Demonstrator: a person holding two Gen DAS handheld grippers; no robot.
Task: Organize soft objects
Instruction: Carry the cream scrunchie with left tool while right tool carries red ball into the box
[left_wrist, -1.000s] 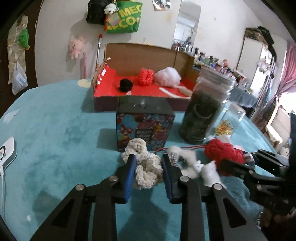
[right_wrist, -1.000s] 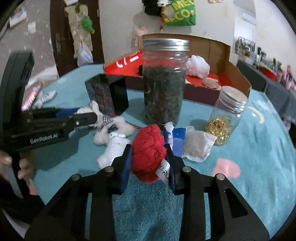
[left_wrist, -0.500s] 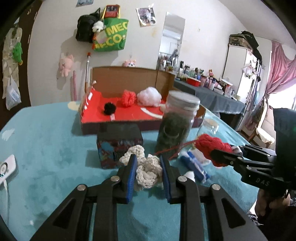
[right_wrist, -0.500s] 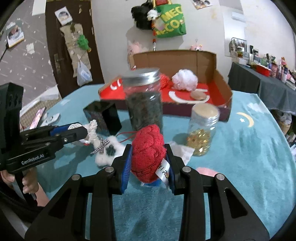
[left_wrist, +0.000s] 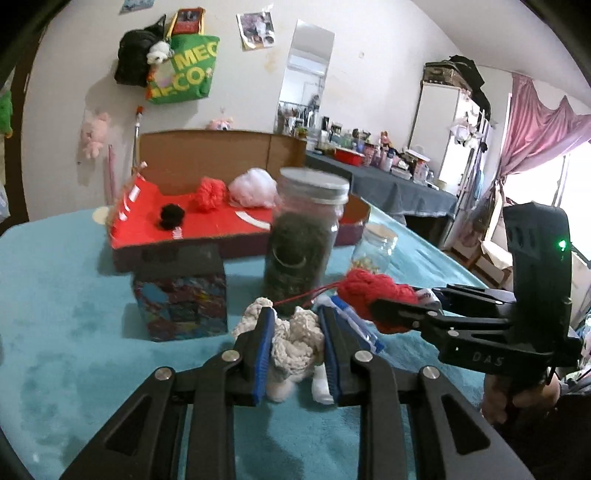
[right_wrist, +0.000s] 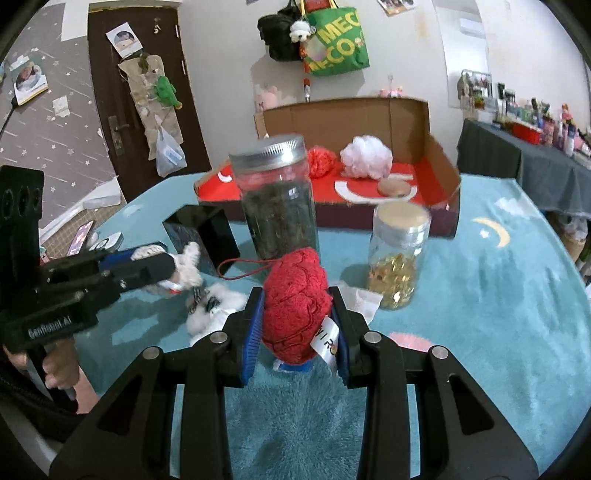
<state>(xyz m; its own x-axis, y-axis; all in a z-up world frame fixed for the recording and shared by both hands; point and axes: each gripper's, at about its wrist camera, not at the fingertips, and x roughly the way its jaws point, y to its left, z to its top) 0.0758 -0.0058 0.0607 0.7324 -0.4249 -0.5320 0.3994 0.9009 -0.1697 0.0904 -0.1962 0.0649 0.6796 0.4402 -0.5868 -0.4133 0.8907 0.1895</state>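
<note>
Three pompoms (left_wrist: 210, 194) already lie in the cardboard box (left_wrist: 207, 147), while the left gripper (left_wrist: 295, 332) clamps a cream crocheted piece (left_wrist: 295, 343) and the right gripper (right_wrist: 295, 321) a red plush (right_wrist: 295, 306), neither boxed yet.

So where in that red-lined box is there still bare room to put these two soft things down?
The red floor of the cardboard box is bare along its front strip, between the black pompom and the front wall. The back is crowded: red pompom, white puff. The tall jar and small jar block the direct approach.
</note>
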